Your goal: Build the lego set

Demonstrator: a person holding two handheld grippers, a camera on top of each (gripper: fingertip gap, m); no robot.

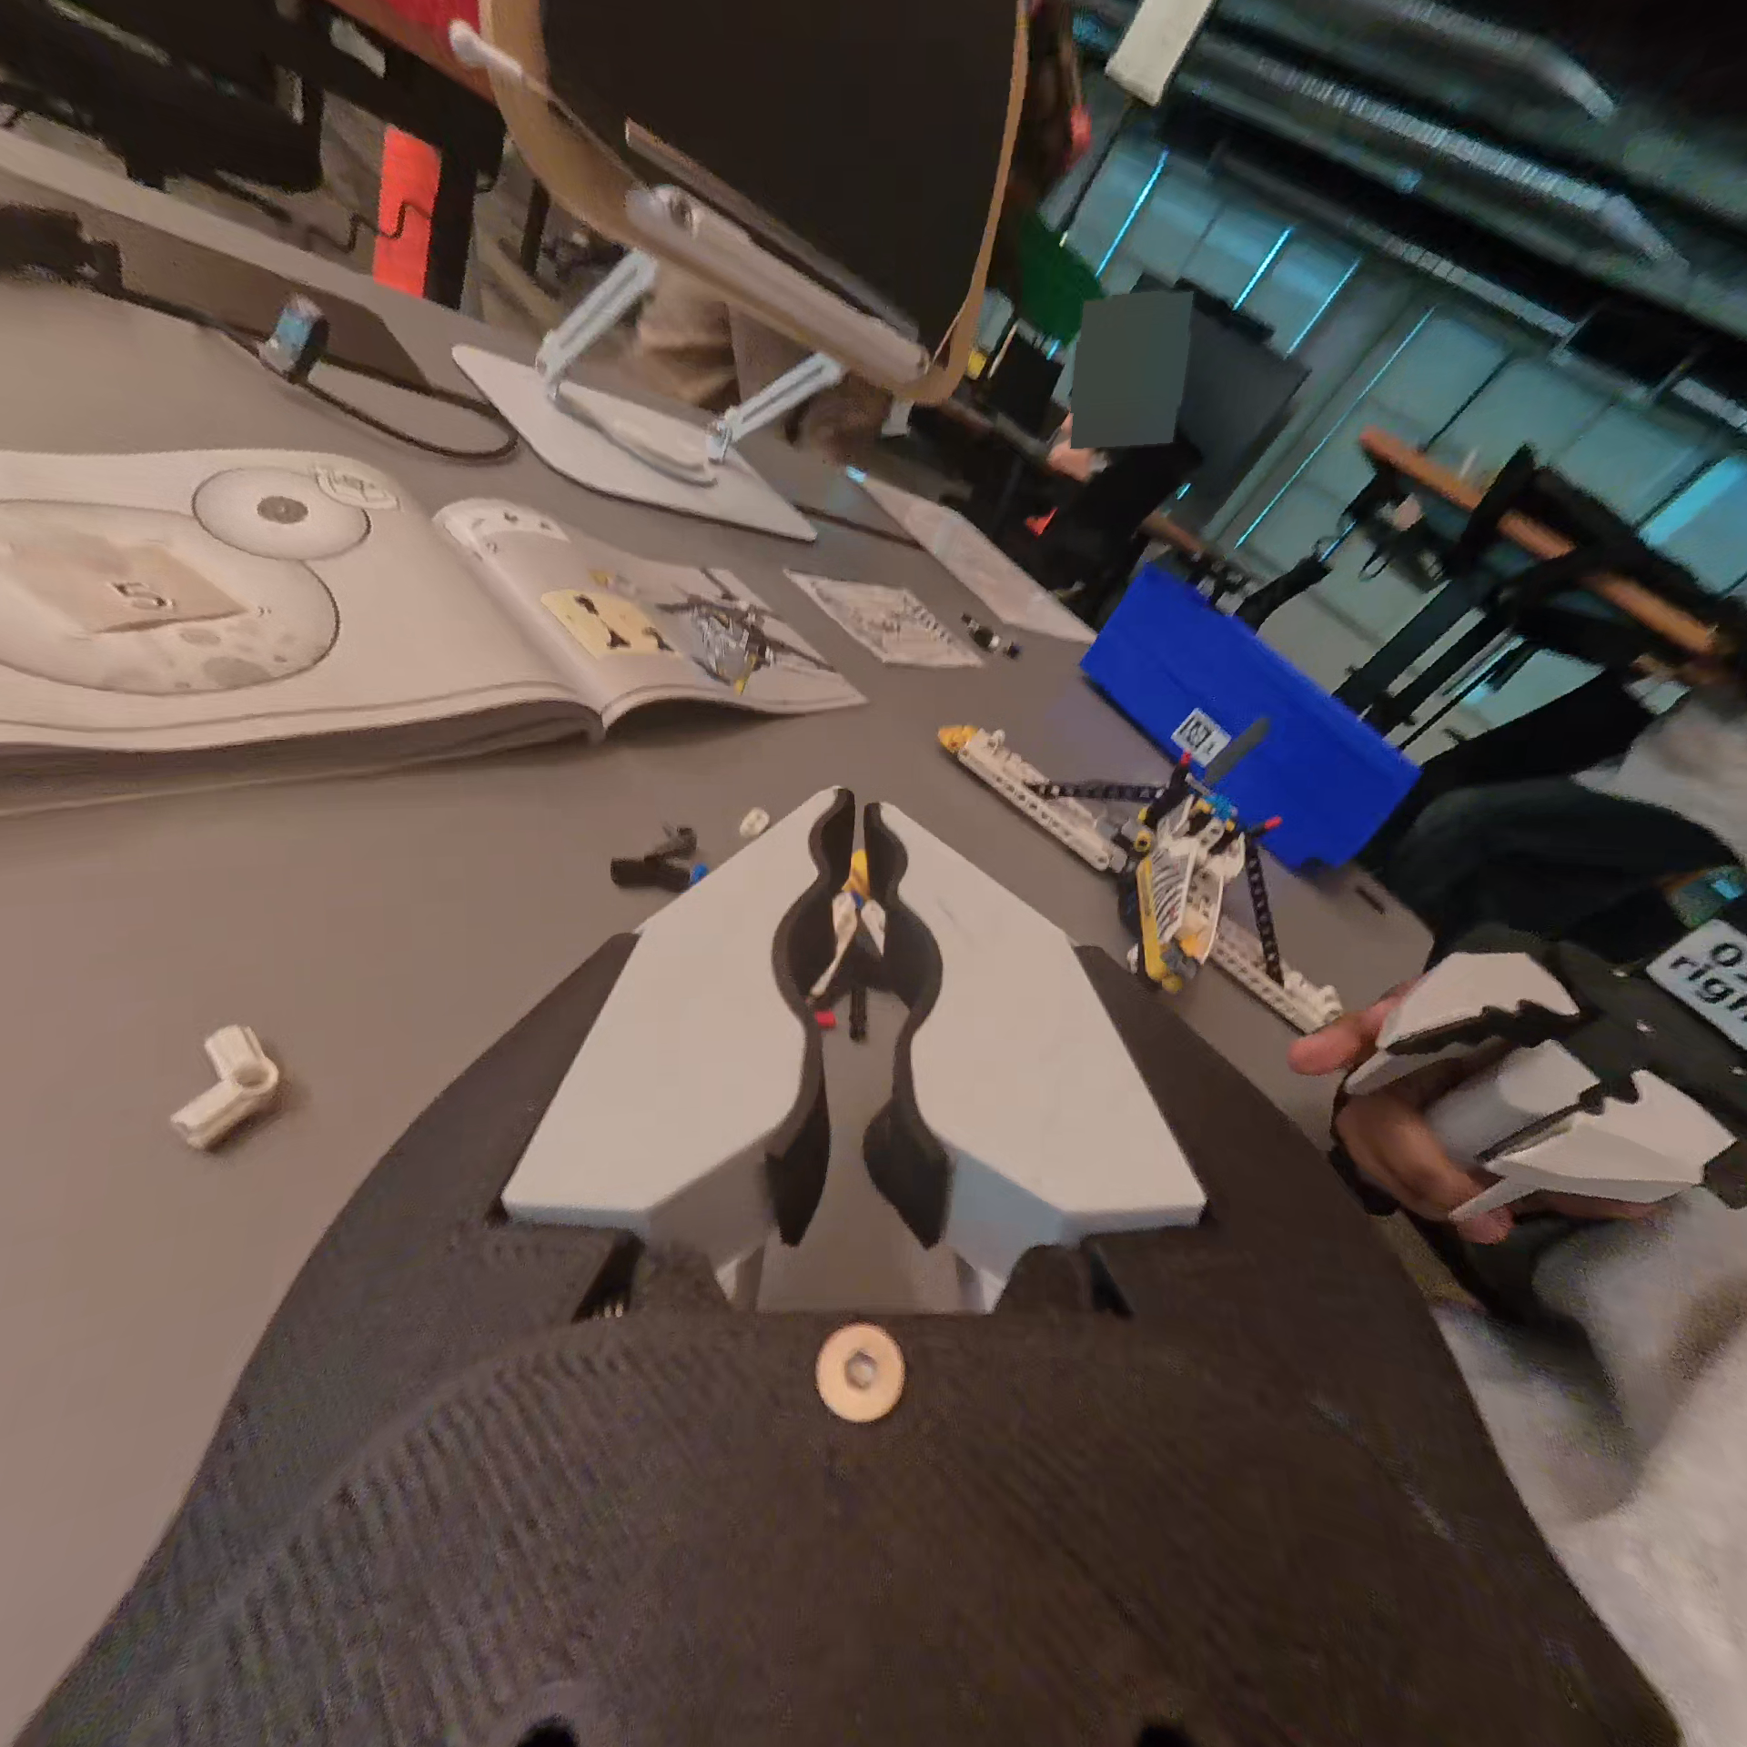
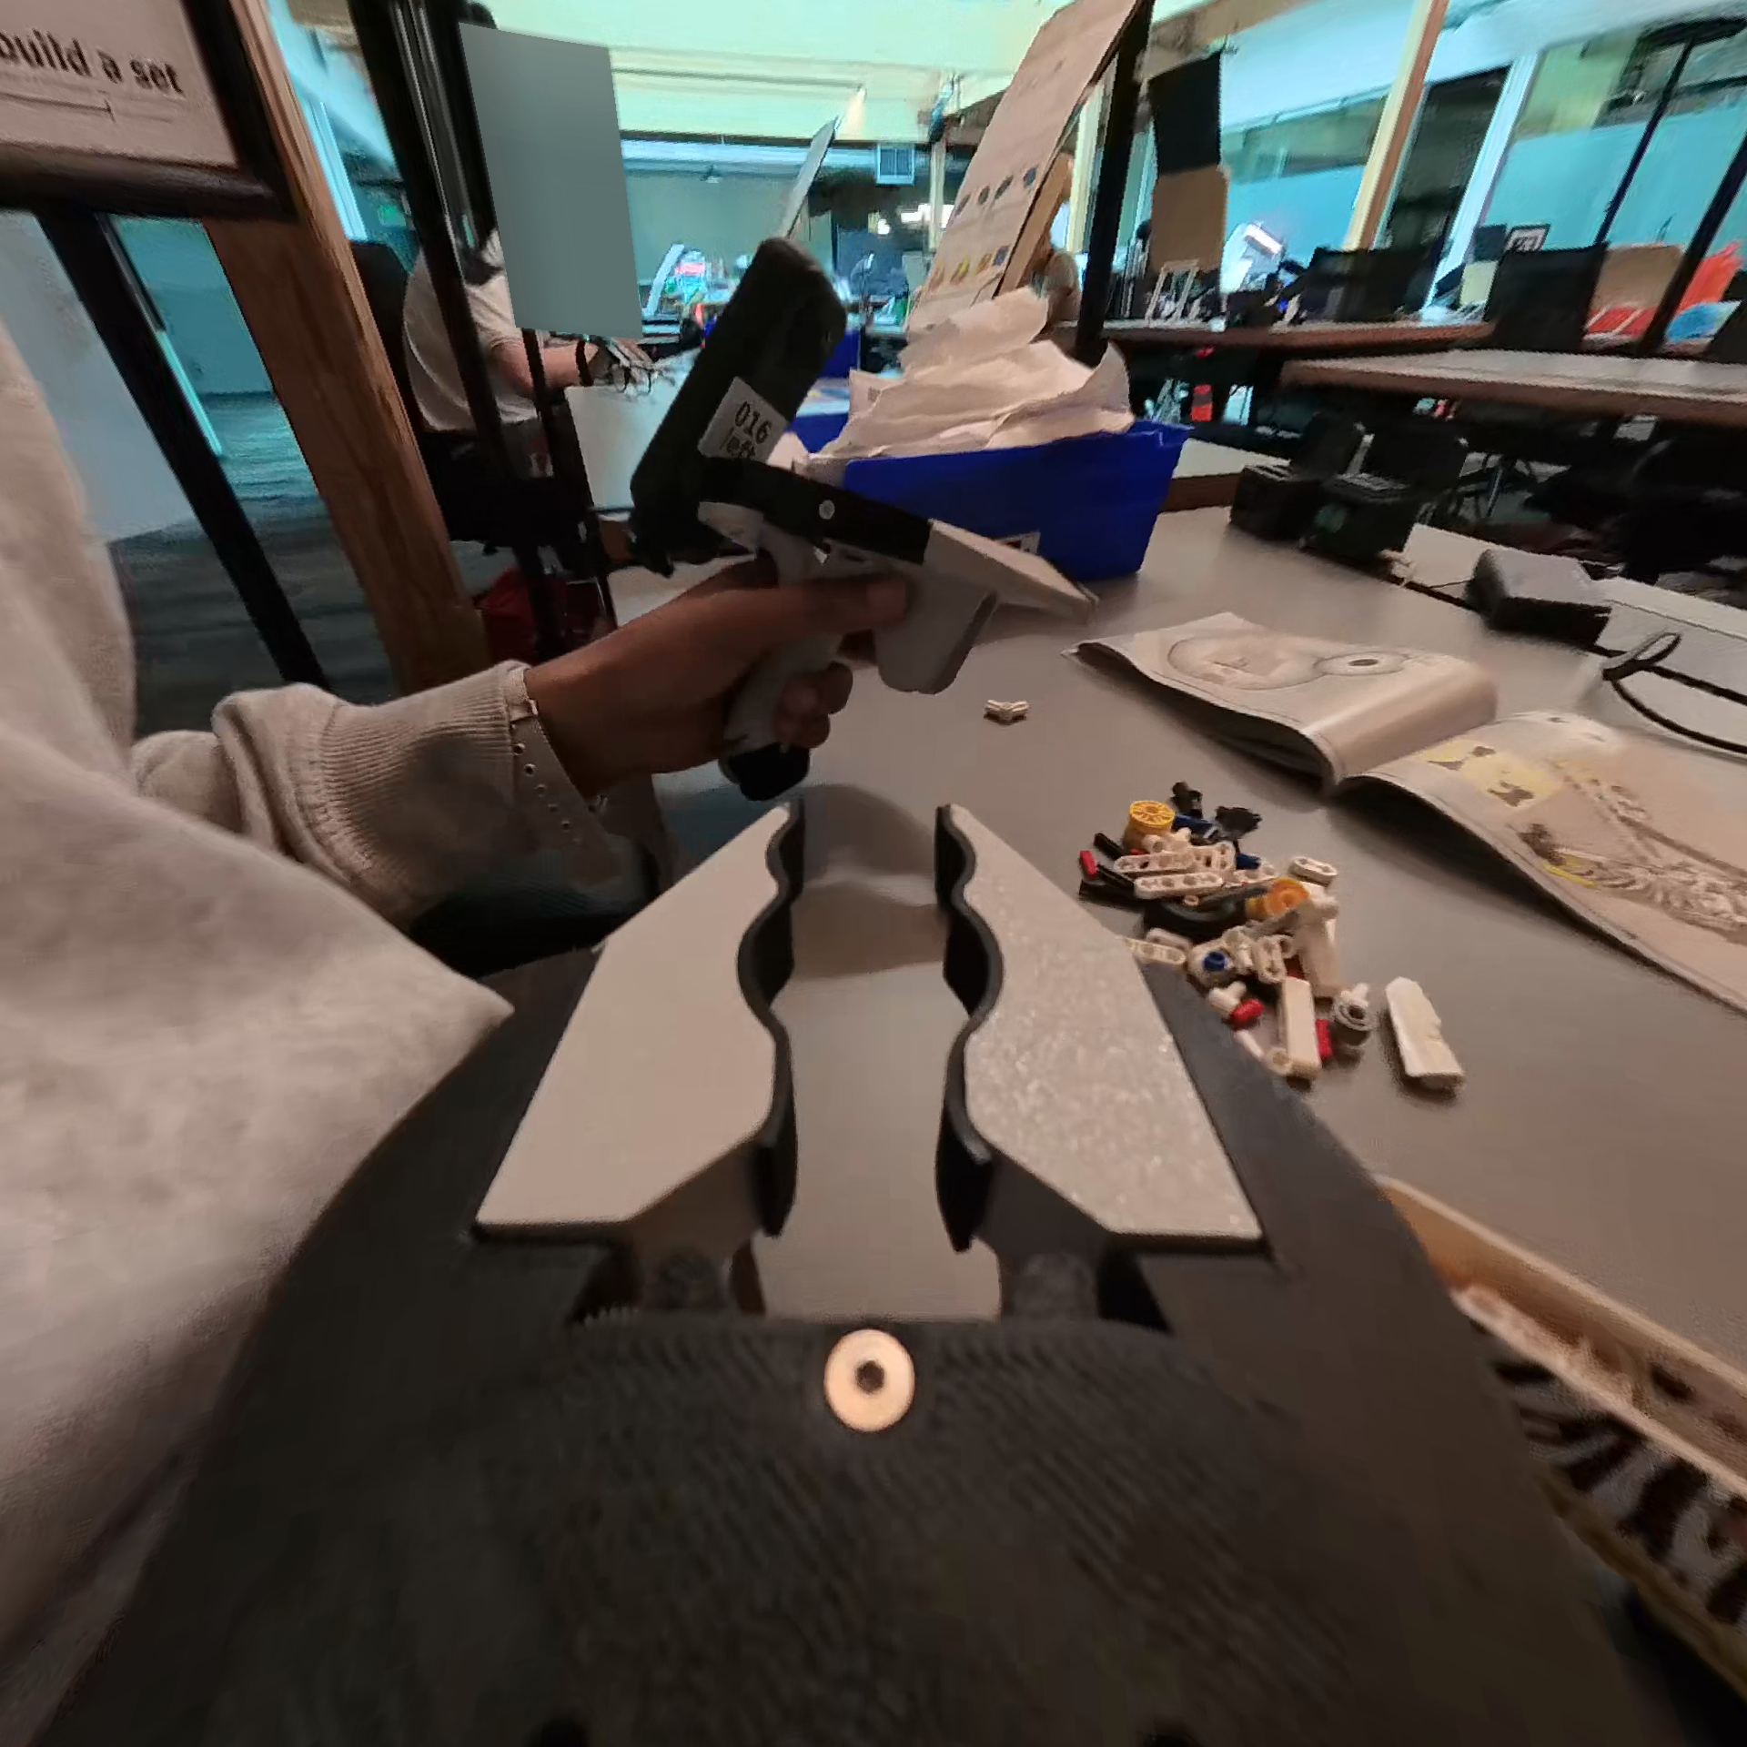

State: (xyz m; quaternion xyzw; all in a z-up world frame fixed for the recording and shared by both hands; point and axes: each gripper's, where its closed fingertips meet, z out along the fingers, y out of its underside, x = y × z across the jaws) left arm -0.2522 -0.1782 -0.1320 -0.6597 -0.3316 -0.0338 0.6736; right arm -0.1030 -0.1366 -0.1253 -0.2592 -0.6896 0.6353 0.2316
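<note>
A part-built white, yellow and black lego model (image 1: 1172,879) lies on the grey table (image 1: 331,945), with a long white beam running out of it. A pile of loose lego pieces (image 2: 1248,926) lies just right of my right gripper (image 2: 870,822), which is open and empty near the table's front edge. My left gripper (image 1: 856,804) is shut with nothing seen in it, and the pile shows through the slit between its jaws. In the right wrist view it (image 2: 1087,596) is held in the air above the table. A white angle connector (image 1: 227,1087) lies apart on the left.
An open instruction booklet (image 1: 378,624) lies at the far left. A blue bin (image 1: 1248,718) stands behind the model. A tablet on a stand (image 1: 643,425) and loose sheets (image 1: 879,614) are at the back. A cardboard box (image 2: 1607,1371) is by the front edge. The left gripper's tips are roughly 15 cm from the right gripper's. The white angle connector (image 1: 227,1087) sits 12 cm or so from the ends of my left fingers.
</note>
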